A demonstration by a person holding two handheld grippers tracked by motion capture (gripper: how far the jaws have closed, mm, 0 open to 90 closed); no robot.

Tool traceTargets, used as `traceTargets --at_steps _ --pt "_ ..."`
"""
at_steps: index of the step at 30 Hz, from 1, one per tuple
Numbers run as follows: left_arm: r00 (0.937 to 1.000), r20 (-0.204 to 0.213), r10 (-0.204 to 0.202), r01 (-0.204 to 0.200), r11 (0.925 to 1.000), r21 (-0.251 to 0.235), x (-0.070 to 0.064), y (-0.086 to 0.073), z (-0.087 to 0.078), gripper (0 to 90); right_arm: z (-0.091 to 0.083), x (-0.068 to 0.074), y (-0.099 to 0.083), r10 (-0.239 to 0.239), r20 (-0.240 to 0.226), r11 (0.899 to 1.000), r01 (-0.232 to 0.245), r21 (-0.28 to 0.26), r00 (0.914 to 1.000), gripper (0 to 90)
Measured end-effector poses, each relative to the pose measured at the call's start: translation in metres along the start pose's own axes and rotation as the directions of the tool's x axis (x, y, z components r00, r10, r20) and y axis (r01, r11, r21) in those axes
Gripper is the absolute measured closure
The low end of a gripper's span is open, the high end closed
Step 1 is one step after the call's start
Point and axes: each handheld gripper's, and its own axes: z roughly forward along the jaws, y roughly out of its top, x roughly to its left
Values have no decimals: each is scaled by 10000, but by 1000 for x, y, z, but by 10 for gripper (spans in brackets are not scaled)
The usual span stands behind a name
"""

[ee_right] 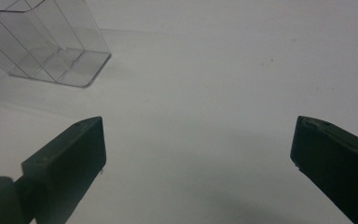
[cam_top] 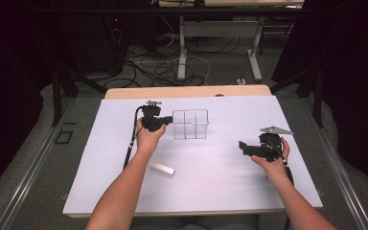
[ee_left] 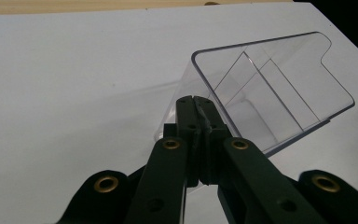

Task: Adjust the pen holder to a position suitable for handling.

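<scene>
Clear box (cam_top: 190, 124): divided into compartments, standing mid-table toward the far side, on the white sheet (cam_top: 220, 172). Left gripper (cam_top: 165, 120): at the box's left wall, jaws pressed together on that wall's rim, seen in the left gripper view (ee_left: 196, 103). Right gripper (cam_top: 243, 146): well right of the box, above bare sheet, jaws spread wide, holding nothing (ee_right: 198, 144). Small silver block (cam_top: 162, 168): lying flat on the sheet near the left forearm, apart from the box.
</scene>
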Motion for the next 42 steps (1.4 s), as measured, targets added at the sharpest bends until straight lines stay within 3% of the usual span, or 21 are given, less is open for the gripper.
traceTargets --at_steps 7,15,18,29,33,37,42 --pt "9998 -4 178 -178 9998 6 -1 0 -4 900 -1 -1 0 -88 4 9999 89 -59 10000 27" --pt "10000 -52 -34 32 9993 -363 3 -2 -20 851 -2 1 1 -160 -74 9998 159 -150 9998 66" --pt "10000 -73 11 -15 9985 -548 3 -5 -26 809 -5 4 2 -365 -85 9991 363 -237 9993 152" --pt "9994 267 -201 230 9935 -1112 3 -21 -51 657 -5 13 2 -1148 -271 9932 1143 -211 9930 232" --pt "9987 496 -148 210 9918 -1262 3 -28 -62 598 -7 18 2 -1122 -327 9935 1115 -221 9931 266" --pt "9989 478 -25 90 9907 -1357 3 -33 -69 557 -9 21 3 -1290 -296 9915 1284 -206 9912 302" --pt "9992 407 50 12 9885 -1510 3 -43 -79 479 -10 26 4 -1412 -573 9899 1402 -206 9883 313"
